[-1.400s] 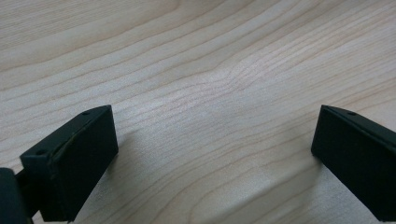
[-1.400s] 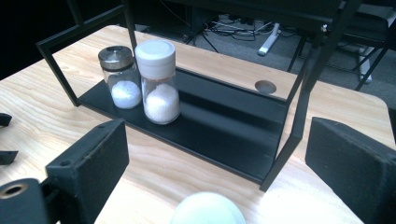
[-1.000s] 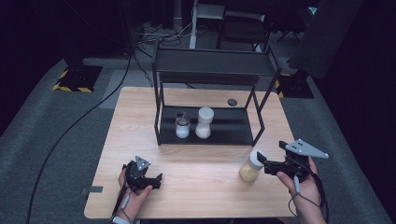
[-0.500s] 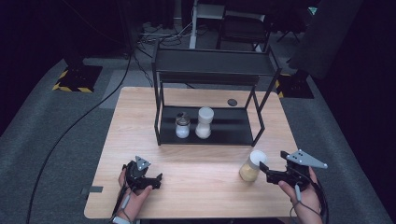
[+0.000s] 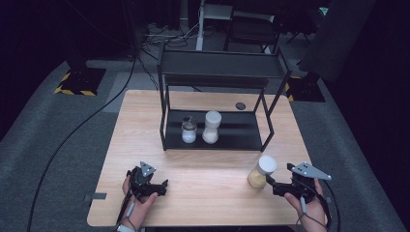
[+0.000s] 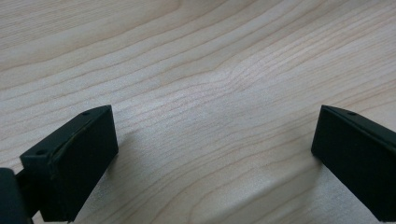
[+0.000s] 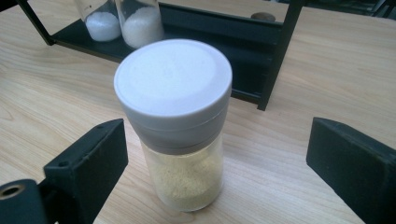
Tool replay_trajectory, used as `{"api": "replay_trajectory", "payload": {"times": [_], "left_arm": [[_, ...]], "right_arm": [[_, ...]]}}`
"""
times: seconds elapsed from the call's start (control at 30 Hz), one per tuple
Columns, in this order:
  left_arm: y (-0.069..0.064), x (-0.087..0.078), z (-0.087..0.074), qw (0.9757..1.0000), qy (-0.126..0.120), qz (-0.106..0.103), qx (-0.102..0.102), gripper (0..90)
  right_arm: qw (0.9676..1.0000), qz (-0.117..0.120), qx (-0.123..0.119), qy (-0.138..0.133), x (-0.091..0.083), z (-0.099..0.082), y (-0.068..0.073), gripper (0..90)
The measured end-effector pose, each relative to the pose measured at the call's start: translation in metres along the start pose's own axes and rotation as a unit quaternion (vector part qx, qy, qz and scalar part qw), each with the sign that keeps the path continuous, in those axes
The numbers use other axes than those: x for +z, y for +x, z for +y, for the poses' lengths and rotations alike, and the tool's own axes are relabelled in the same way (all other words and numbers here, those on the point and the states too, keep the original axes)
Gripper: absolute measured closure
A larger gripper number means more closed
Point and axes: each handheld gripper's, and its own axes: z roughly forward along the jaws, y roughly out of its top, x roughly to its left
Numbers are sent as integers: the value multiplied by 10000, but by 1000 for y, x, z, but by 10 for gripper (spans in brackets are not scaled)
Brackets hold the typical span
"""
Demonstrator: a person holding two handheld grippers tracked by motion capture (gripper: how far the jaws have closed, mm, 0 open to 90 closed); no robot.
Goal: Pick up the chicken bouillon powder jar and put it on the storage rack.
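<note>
Fingers of the right gripper (image 7: 219, 163) gape around a round glass jar (image 7: 180, 126); left gripper (image 6: 215, 158) fingers spread over grained wood.

Both grippers are black, with blocky fingers (image 7: 88, 158), grey three-cornered top plates and trailing cables

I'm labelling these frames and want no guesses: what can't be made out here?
- Small dark disc on the table, high view: too small to identify.
- Two shelf jars, right gripper view: tops cut off by the upper edge.
- Jar with the white lid: its powder can't be identified.
- Left gripper, left gripper view: body cut off below.
</note>
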Motion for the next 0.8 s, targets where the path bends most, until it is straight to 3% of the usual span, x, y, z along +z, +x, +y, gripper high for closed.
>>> {"api": "replay_trajectory", "payload": {"times": [0.37,0.67,0.73,0.8], "left_arm": [[0,0,0,10000,2,-5,4,5],[1,0,1,10000,11,-8,12,5],[0,1,1,10000,3,7,-15,5],[0,1,1,10000,0,12,-13,5]], "right_arm": [[9998,207,64,13,19,3,-3,68],[9992,360,-40,177,39,11,1,214],[9994,307,-138,128,40,12,6,333],[9994,257,-179,142,40,13,8,340]]}}
